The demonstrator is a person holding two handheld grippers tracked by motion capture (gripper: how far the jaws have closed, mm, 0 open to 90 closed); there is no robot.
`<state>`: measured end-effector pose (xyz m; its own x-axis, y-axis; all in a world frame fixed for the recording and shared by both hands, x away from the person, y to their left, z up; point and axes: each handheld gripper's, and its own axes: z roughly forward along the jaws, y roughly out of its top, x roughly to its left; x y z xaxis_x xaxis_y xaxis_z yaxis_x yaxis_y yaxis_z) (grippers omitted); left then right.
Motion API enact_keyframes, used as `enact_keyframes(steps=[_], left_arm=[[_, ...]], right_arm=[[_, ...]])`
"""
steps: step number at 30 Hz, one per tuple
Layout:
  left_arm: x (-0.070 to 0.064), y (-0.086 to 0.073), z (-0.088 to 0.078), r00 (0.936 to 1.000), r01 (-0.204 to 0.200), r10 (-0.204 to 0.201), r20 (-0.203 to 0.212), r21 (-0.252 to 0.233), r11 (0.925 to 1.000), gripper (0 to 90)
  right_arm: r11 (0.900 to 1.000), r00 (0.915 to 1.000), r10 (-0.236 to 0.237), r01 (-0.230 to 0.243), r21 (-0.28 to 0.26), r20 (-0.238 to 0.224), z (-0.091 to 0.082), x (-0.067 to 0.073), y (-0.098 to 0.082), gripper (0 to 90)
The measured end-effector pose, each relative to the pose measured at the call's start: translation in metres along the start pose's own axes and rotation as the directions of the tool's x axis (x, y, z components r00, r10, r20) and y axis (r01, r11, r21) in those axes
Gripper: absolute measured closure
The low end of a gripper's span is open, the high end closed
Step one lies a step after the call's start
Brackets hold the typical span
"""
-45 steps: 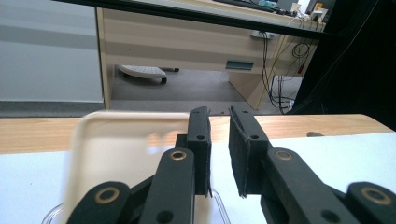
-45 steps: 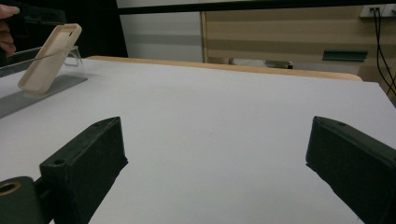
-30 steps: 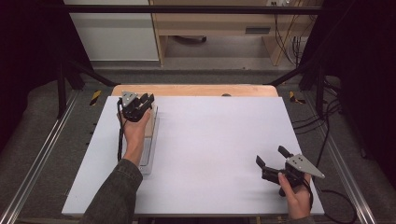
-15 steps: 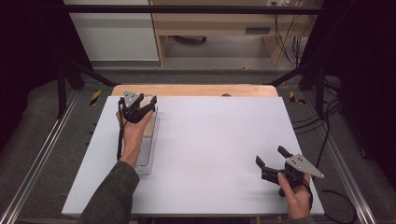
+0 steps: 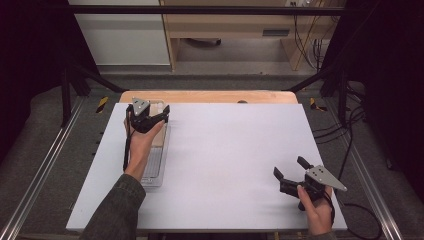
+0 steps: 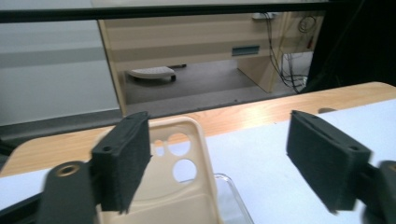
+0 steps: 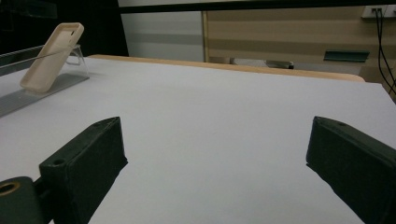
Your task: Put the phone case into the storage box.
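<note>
This looks like a lab recording bay. A white desk point(image 5: 235, 160) sits inside a black metal frame point(image 5: 210, 9), with dark curtains point(image 5: 30, 60) at both sides and aluminium rails point(image 5: 37, 175) along its edges. Beyond the jaws stand plain wooden furniture point(image 5: 225, 30) and bundled cables point(image 5: 305, 40) hanging to a grey carpeted floor point(image 5: 235, 65).

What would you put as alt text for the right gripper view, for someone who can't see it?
The right gripper hovers low over a white table, its two black jaws wide apart with nothing between them. Far off at the upper left, a beige phone case leans tilted in a clear plastic tray.
</note>
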<state>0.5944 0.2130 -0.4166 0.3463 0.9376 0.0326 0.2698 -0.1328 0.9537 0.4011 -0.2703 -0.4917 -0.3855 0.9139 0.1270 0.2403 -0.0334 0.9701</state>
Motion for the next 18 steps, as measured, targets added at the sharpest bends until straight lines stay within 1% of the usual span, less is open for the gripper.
enact_keyframes(steps=[1,2,5,8,13,16,18], left_arm=[[-0.0005,-0.0005,0.0006,0.9999,0.001,-0.001,0.011,0.01,0.9999,17.3],[-0.001,-0.0009,0.0007,0.9999,-0.006,0.005,0.013,0.019,0.9998,15.2],[-0.0016,-0.0007,-0.0007,0.9995,-0.031,0.031,0.007,0.03,0.9991,9.6],[-0.0013,-0.0002,-0.0015,0.9995,-0.029,0.029,0.016,0.037,0.9989,5.7],[0.0002,0.0003,-0.0043,0.9991,-0.035,0.034,0.026,0.05,0.9981,4.1],[0.0004,0.0005,-0.0051,0.999,-0.035,0.033,0.029,0.051,0.9981,4.1],[0.0002,0.0013,-0.0069,0.9987,-0.041,0.04,0.033,0.051,0.9978,4.1]], right_arm=[[1.0,1.0,-0.002,0.002,0.0,0.0,0.0,0.0,0.0,4.6],[1.0,1.0,-0.002,0.002,0.0,-0.001,0.0,0.0001,0.0,4.6],[1.0,1.0,-0.006,0.006,0.0,-0.001,-0.0001,0.0002,-0.0001,4.6],[1.0,1.0,-0.004,0.004,0.001,-0.001,-0.0001,0.0005,-0.0001,4.6],[1.0,1.0,-0.006,0.006,0.001,-0.001,0.0001,0.0011,-0.0001,4.6],[1.0,1.0,-0.006,0.006,0.0,-0.001,0.0001,0.0012,-0.0001,4.6],[1.0,1.0,-0.009,0.009,0.001,-0.001,0.0002,0.0013,-0.0002,4.6]])
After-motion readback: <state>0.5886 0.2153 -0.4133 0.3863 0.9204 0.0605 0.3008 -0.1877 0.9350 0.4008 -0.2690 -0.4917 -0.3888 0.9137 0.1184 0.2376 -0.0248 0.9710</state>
